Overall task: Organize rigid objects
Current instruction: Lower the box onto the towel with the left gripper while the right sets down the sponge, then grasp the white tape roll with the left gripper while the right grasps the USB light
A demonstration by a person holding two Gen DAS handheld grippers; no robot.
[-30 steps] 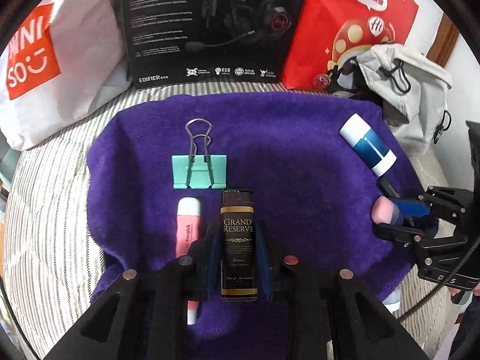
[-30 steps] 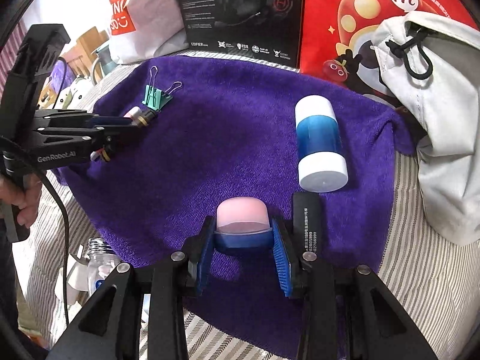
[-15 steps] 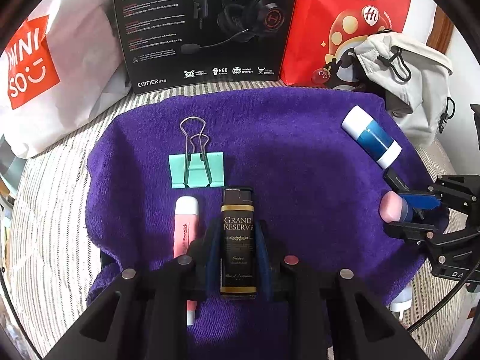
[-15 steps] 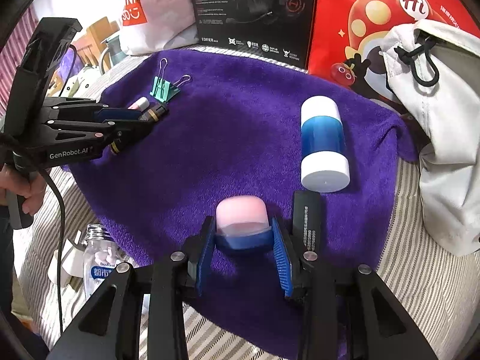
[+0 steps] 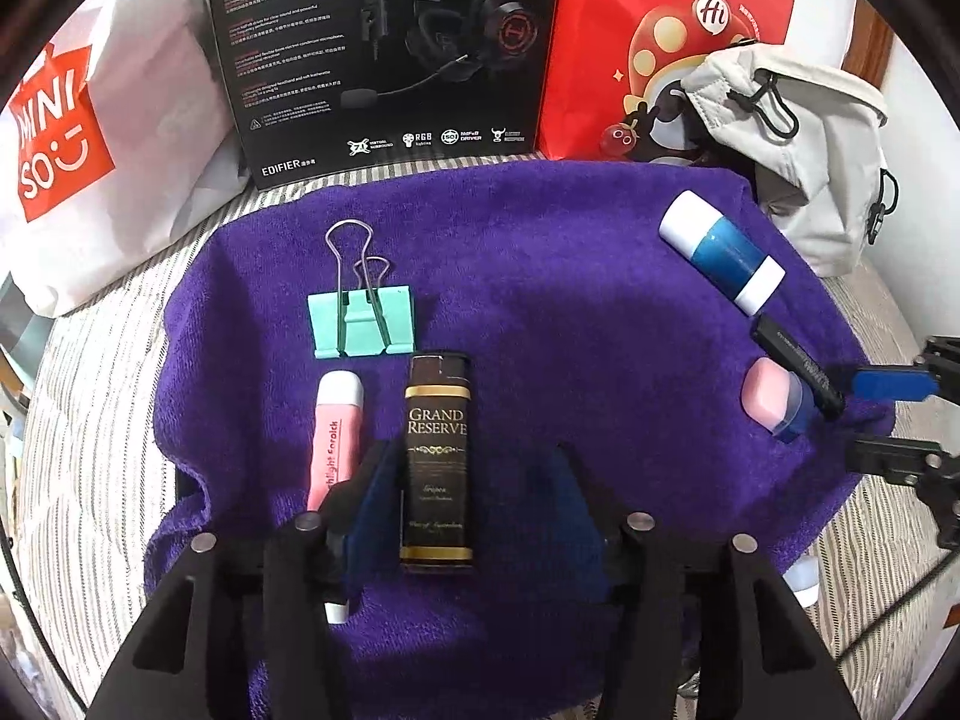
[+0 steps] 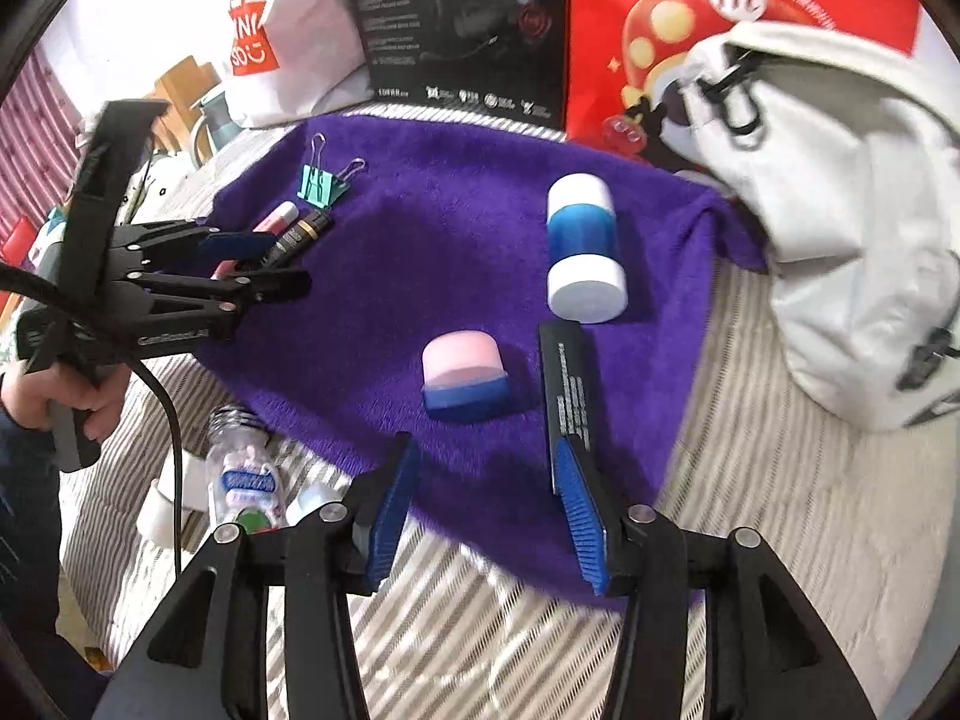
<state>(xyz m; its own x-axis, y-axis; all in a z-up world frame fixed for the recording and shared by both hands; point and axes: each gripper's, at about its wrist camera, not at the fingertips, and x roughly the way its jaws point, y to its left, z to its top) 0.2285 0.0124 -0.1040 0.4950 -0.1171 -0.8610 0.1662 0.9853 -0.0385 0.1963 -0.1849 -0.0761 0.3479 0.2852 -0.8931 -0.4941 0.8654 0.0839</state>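
A purple towel (image 5: 570,300) holds the objects. In the left wrist view a dark "Grand Reserve" lighter (image 5: 437,462) lies flat between the fingers of my open left gripper (image 5: 474,492), close to the left finger and clear of the right one. Just left of the lighter is a pink tube (image 5: 335,438), and a teal binder clip (image 5: 362,324) sits behind both. My right gripper (image 6: 486,504) is open and stands back from a pink-and-blue cap (image 6: 465,375). Beside that cap lie a black stick (image 6: 564,390) and a blue-and-white cylinder (image 6: 585,252).
A white drawstring bag (image 6: 840,210) crowds the towel's right side. A black headset box (image 5: 384,48), a red bag (image 5: 672,30) and a white shopping bag (image 5: 90,138) line the back. A clear bottle (image 6: 243,474) lies off the towel's near-left edge on striped fabric.
Both grippers have opened. The left one let go of the lighter, the right one let go of the pink-and-blue cap and drew back toward the towel's near edge.
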